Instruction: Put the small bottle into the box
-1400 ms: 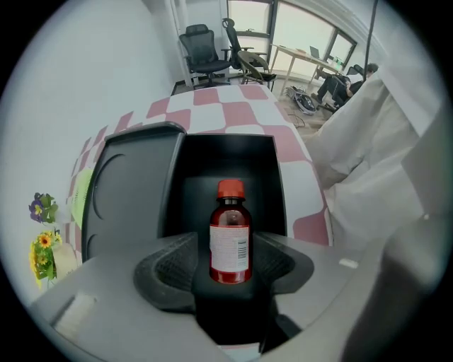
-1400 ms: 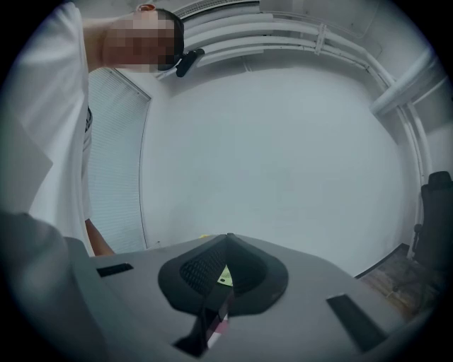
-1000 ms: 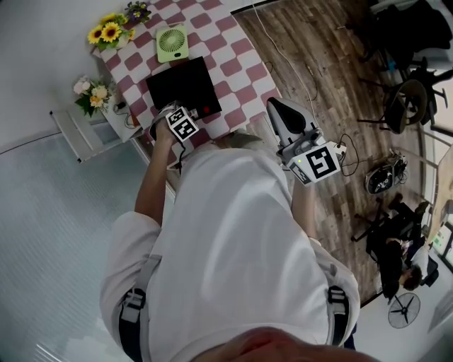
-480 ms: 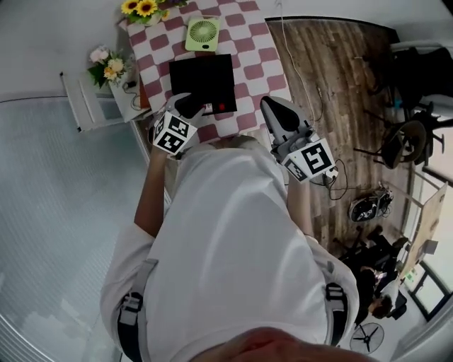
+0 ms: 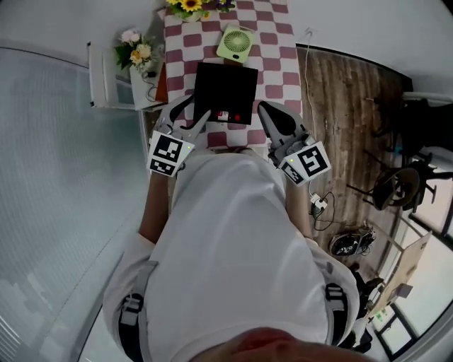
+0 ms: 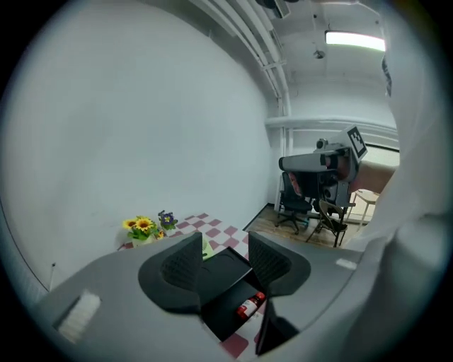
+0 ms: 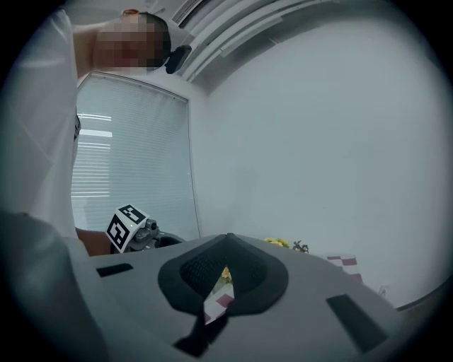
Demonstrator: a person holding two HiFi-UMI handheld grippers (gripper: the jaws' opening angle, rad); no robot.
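Note:
A small red bottle (image 5: 228, 117) with a white label lies on its side at the near edge of the flat black box (image 5: 225, 88) on the checkered table (image 5: 276, 60). My left gripper (image 5: 192, 109) hovers at the box's near left corner, open and holding nothing. In the left gripper view the bottle (image 6: 249, 307) shows low between the open left gripper (image 6: 225, 244), well beyond its tips. My right gripper (image 5: 266, 109) is at the box's near right corner, shut and empty. In its own view the right gripper (image 7: 226, 240) points at the wall.
A green desk fan (image 5: 235, 44) stands behind the box, with sunflowers (image 5: 190, 6) at the table's far end. A small white side shelf with flowers (image 5: 136, 53) is left of the table. Wooden floor, cables and office chairs (image 5: 396, 187) lie to the right.
The head view has swung so the table now lies straight ahead. The left gripper has come off the box's left corner and its spread jaws now show.

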